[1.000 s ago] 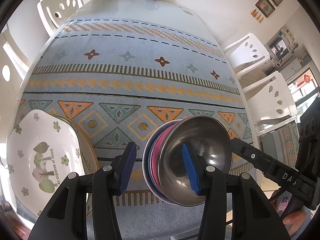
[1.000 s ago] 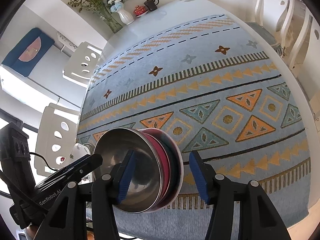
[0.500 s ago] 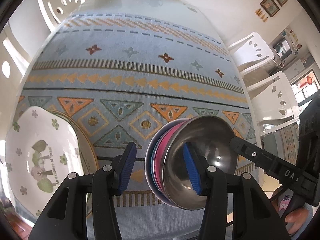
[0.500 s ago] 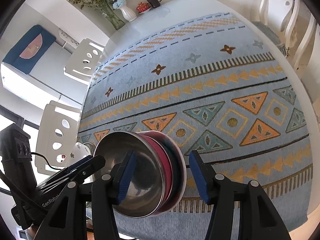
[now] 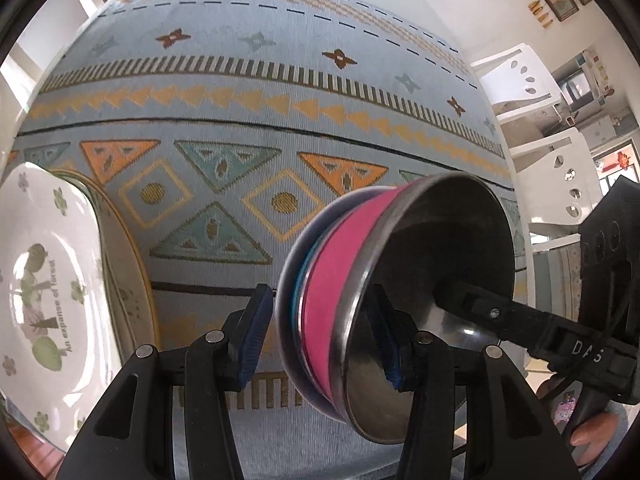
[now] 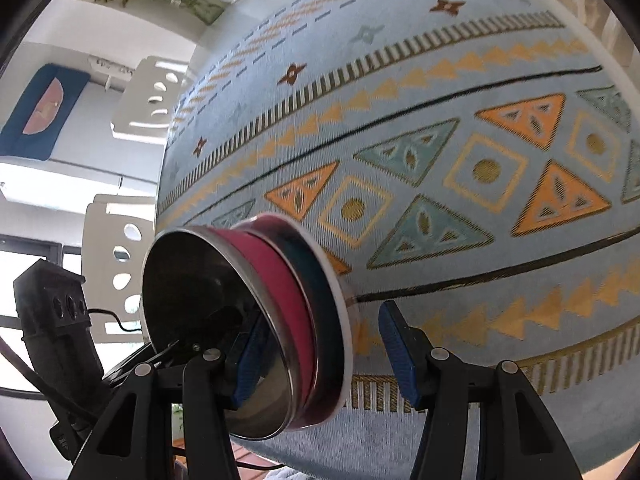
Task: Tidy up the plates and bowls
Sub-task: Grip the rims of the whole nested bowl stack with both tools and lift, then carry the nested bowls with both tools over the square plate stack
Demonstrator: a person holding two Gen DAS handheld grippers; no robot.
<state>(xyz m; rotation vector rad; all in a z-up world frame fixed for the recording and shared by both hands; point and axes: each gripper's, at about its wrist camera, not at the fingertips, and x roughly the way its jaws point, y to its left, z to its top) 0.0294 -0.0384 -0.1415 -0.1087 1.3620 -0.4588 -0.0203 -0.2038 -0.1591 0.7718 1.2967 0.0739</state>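
We are holding the stack of bowls point(image 5: 340, 288) tipped on its side, low over the near edge of the table point(image 6: 400, 436). The steel bowl point(image 5: 432, 264) is sitting inside the pink bowl point(image 5: 332, 280), and the white bowl point(image 6: 340, 320) is on the outside. The left claw point(image 5: 320, 340) is reaching round the wall of the stack, with one pad inside the steel bowl. The other pad is just beside the white bowl, and we cannot tell if it is pinching. The right claw point(image 6: 324, 356) is standing open, one pad inside the steel bowl and one pad clear of the rim. A white plate point(image 5: 40, 272) with green trees is lying by the near left corner.
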